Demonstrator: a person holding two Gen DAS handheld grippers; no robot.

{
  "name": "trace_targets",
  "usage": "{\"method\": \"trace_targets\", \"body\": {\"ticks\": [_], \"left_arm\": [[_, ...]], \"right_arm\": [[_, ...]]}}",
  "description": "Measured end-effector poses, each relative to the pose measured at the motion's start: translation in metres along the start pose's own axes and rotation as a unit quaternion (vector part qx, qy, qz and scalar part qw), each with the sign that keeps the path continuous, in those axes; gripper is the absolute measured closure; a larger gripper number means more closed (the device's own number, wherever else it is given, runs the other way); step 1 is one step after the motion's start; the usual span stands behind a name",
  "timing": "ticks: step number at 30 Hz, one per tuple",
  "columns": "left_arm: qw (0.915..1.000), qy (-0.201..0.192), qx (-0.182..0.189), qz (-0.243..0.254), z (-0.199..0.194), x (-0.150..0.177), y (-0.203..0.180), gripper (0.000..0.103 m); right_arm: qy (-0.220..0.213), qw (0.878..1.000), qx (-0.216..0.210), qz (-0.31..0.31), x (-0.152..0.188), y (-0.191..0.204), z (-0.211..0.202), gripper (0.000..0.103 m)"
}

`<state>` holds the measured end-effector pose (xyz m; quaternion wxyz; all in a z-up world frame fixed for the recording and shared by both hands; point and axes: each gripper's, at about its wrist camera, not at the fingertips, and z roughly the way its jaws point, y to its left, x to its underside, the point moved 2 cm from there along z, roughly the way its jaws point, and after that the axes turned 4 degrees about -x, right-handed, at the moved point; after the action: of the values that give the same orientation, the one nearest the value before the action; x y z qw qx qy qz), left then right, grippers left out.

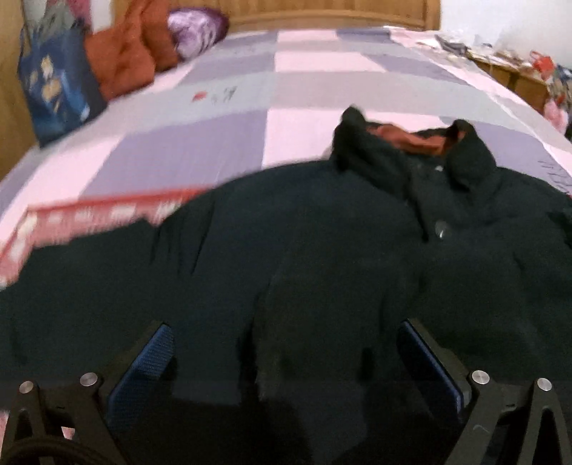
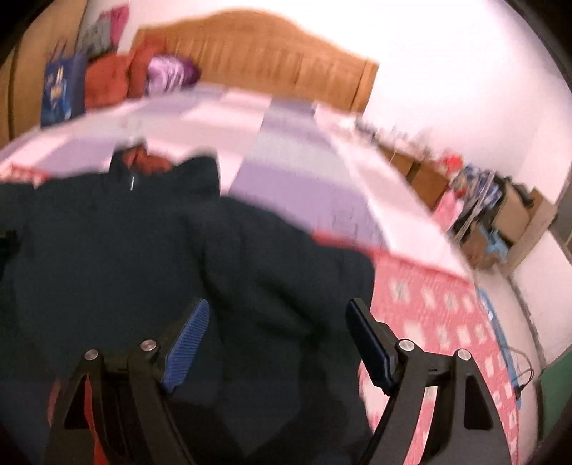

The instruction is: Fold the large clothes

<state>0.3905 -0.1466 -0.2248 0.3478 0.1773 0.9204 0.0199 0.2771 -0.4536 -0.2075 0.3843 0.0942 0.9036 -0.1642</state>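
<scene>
- Left gripper [image 1: 282, 361], black two-finger tongs with blue ribbed pads: jaws stand wide apart over the dark jacket; dark cloth lies between and below the fingers, but the pads do not press on it. Holds nothing.
- Right gripper [image 2: 279, 343], same make: jaws likewise wide, hanging over the jacket's edge on the side where the red blanket shows. Holds nothing.
- Dark navy-black padded jacket [image 1: 304, 250], large, with stand-up collar, rust-orange lining and a snap front: lies spread front-up on the bed, collar toward the headboard, body nearest the grippers. Both views are blurred, so the sleeves cannot be traced.
- Red blanket with white block pattern [image 2: 429, 322]: lies under and on either side of the jacket, on the bed's near part.
- Pink-and-lilac checked bedspread [image 1: 286, 89]: runs beyond the jacket's collar.
- Orange-brown cushions [image 1: 121, 68], purple satin bundle [image 1: 195, 30] and blue printed bag [image 1: 57, 89]: well beyond the jacket, at the bed's far corner.
- Wooden slatted headboard [image 2: 268, 60]: farthest from the jacket.
- Step in hand, as judged: positioning over the laid-out jacket, no fold yet begun.
- Next move, as judged: each gripper should drop to a side edge or sleeve, pinch through the thick padding, then carry it inward across the jacket's front.
</scene>
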Motion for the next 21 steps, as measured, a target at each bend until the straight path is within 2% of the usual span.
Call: {"method": "trace_targets", "body": {"ticks": [1,3,4,6,9,14,16,18,19,20,21], "left_arm": [[0.9998,0.011,-0.010,0.010,0.008,-0.002,-0.003,0.000],[0.9974,0.063,-0.028,0.022,0.037,0.004,-0.003,0.000],[0.9967,0.081,-0.004,0.002,0.048,0.010,0.003,0.000],[0.9946,0.087,0.030,-0.047,0.054,0.020,0.018,0.000],[0.9986,0.049,0.009,-0.020,0.046,0.029,0.009,0.000],[0.9985,0.046,0.011,-0.029,0.046,0.033,0.011,0.000],[0.9987,0.045,0.006,-0.024,0.046,0.032,0.009,0.000],[0.9985,0.046,0.008,-0.029,0.047,0.032,0.011,0.000],[0.9985,0.045,0.007,-0.030,0.055,0.025,0.011,0.000],[0.9986,0.043,0.005,-0.029,0.055,0.026,0.011,0.000],[0.9987,0.041,0.004,-0.029,0.055,0.026,0.009,0.000]], "right_arm": [[0.023,1.000,0.000,0.009,-0.003,0.001,0.012,0.022],[0.085,0.996,0.011,0.024,0.003,-0.003,0.047,0.022],[0.108,0.994,0.010,0.031,0.010,-0.007,0.062,0.019],[0.107,0.993,-0.008,0.050,0.019,-0.016,0.071,0.017],[0.099,0.994,-0.018,0.049,0.025,-0.018,0.076,0.017],[0.108,0.991,-0.040,0.061,0.027,-0.023,0.090,0.016],[0.097,0.991,-0.053,0.071,0.021,-0.030,0.077,0.017],[0.061,0.993,-0.035,0.097,0.022,-0.043,0.053,0.020],[0.043,0.992,-0.012,0.120,0.026,-0.056,0.038,0.020],[0.043,0.991,0.004,0.126,0.031,-0.061,0.034,0.020],[0.068,0.990,0.028,0.120,0.042,-0.068,0.038,0.020]]}}
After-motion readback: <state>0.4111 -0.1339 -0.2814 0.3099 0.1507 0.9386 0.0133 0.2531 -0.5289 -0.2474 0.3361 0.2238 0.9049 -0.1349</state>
